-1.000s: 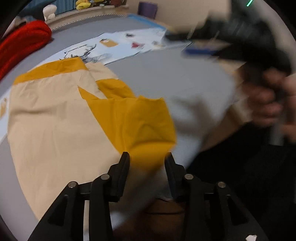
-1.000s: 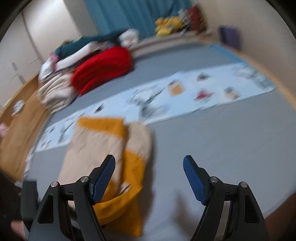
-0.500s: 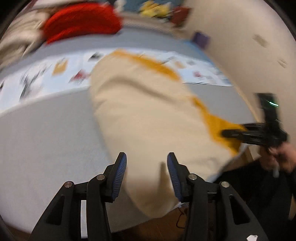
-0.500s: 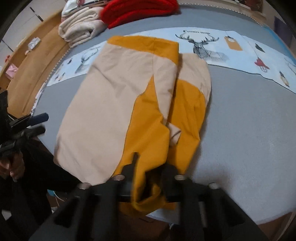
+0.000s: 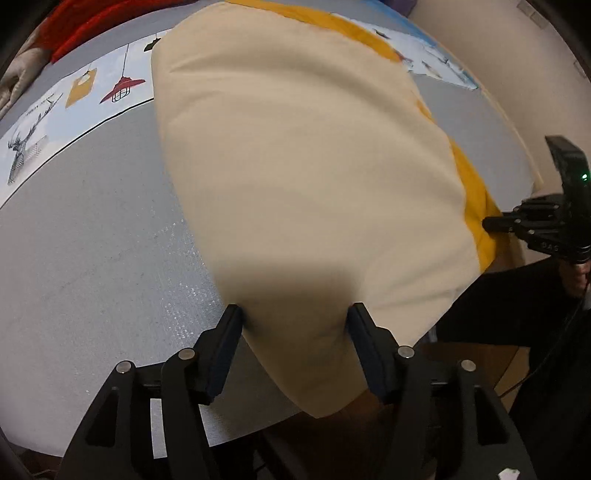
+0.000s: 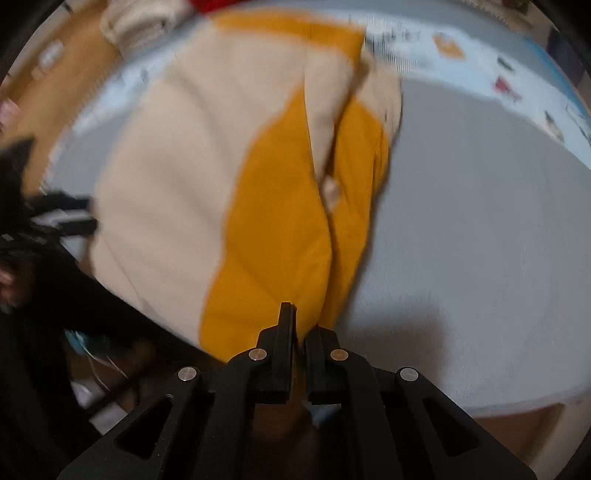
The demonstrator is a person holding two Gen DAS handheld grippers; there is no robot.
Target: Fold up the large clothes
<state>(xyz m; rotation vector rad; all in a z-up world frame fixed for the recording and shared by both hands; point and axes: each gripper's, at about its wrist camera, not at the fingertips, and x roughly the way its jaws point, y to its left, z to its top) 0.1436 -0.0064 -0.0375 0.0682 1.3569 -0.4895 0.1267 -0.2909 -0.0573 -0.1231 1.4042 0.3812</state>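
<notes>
Left wrist view: left gripper (image 5: 295, 325), black fingers with blue pads, pointed steeply down at the near edge of a grey bed surface (image 5: 92, 240). Jaws opening, about half spread. Between them lies the near corner of the garment (image 5: 303, 177), cream cloth with mustard-yellow panels; whether the pads press on it cannot be told, as the cloth fills the gap edge to edge. From the fingers the garment runs forward and away, its cream side up, a yellow band along its far end and its right-hand edge. Left of the fingers: bare grey surface, then a pale blue printed strip (image 5: 74, 96) with lamp and deer pictures. Beyond that, far left: red bedding (image 5: 85, 33).

At the garment's right-hand yellow corner: right gripper (image 5: 491, 223), seen side-on, tips at the cloth.

Right wrist view, blurred: right gripper (image 6: 300, 325), jaws closed to a sliver, pinching the yellow hem of the garment (image 6: 229, 177) right at the fingertips. Ahead of the fingers the cloth spreads up and left, yellow in the middle, cream on the left. Right of the fingers: plain grey surface (image 6: 480, 240). Far left of the fingers: the left gripper (image 6: 74, 218), dark and smeared, at the cream edge.
</notes>
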